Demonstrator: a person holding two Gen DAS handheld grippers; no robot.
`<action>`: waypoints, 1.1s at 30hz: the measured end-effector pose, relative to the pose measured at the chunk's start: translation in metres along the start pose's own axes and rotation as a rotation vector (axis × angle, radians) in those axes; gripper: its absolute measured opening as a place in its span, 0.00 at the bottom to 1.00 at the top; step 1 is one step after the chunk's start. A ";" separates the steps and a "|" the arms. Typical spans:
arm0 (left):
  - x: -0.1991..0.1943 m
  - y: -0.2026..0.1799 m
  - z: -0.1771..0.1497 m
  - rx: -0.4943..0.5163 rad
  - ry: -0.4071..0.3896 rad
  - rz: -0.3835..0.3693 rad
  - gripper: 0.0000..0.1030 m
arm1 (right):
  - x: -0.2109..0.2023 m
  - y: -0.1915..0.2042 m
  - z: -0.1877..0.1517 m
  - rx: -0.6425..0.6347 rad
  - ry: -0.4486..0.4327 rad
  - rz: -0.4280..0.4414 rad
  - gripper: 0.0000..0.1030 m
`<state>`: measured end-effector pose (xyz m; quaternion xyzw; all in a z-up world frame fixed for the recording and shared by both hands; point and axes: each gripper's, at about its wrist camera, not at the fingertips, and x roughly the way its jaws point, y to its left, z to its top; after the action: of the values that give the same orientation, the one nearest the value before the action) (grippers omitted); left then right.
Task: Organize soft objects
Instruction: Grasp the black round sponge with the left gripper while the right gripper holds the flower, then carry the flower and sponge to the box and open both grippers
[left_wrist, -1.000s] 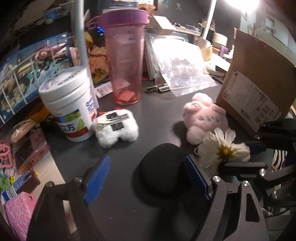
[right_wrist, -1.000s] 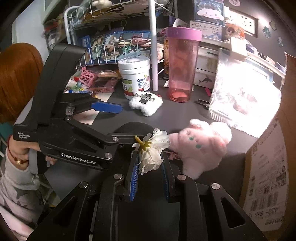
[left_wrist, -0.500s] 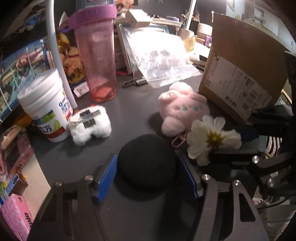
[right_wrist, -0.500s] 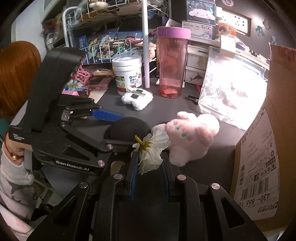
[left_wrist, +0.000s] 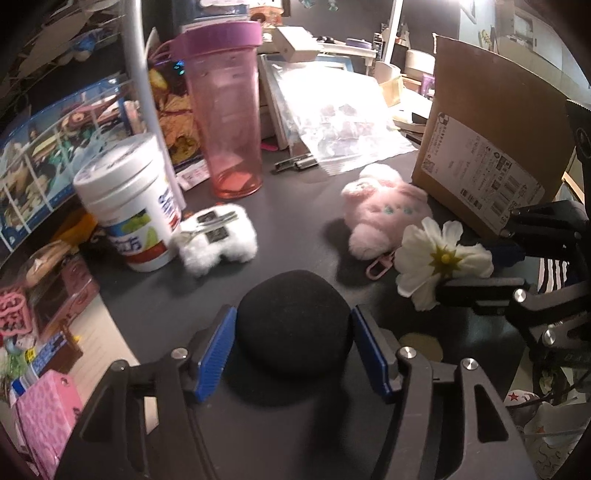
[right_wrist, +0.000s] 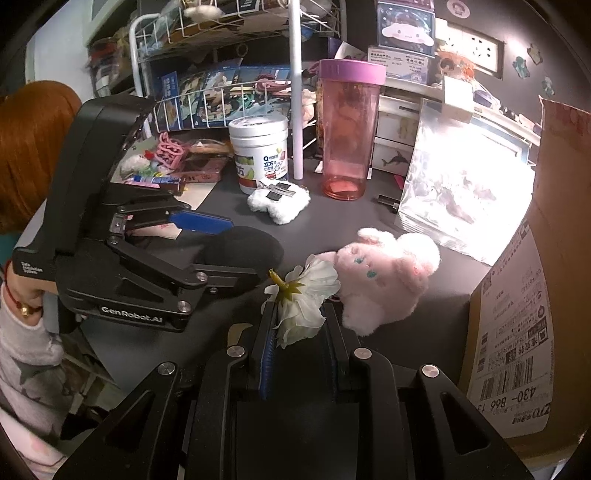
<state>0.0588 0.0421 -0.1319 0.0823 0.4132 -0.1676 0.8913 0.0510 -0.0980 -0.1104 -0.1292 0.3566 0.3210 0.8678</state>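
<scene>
Squeezing in on the black foam ball (left_wrist: 293, 325) low on the dark desk (left_wrist: 295, 206), the left gripper (left_wrist: 293, 349) is pinching it while the right gripper (right_wrist: 301, 343) is clamping the white flower (right_wrist: 304, 302), and that springy foam is looking liable to squirt free.

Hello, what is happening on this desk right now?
A person is sorting soft things on a cluttered dark desk with two handheld grippers. The left gripper has just closed its blue pads around a black foam ball. The right gripper is shut on a white fabric flower. A pink plush bunny and a white fluffy item lie untouched.
</scene>
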 end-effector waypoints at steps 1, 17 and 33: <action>0.000 0.001 -0.001 -0.003 0.002 -0.005 0.62 | 0.001 0.001 0.000 -0.002 0.001 0.001 0.17; -0.006 -0.001 0.000 0.012 -0.014 0.038 0.61 | -0.003 -0.001 0.002 0.006 -0.011 0.017 0.17; -0.121 -0.011 0.065 0.009 -0.331 0.014 0.61 | -0.104 -0.004 0.043 -0.044 -0.279 0.017 0.17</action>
<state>0.0277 0.0411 0.0023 0.0607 0.2593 -0.1744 0.9480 0.0199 -0.1301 -0.0070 -0.0991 0.2263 0.3511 0.9032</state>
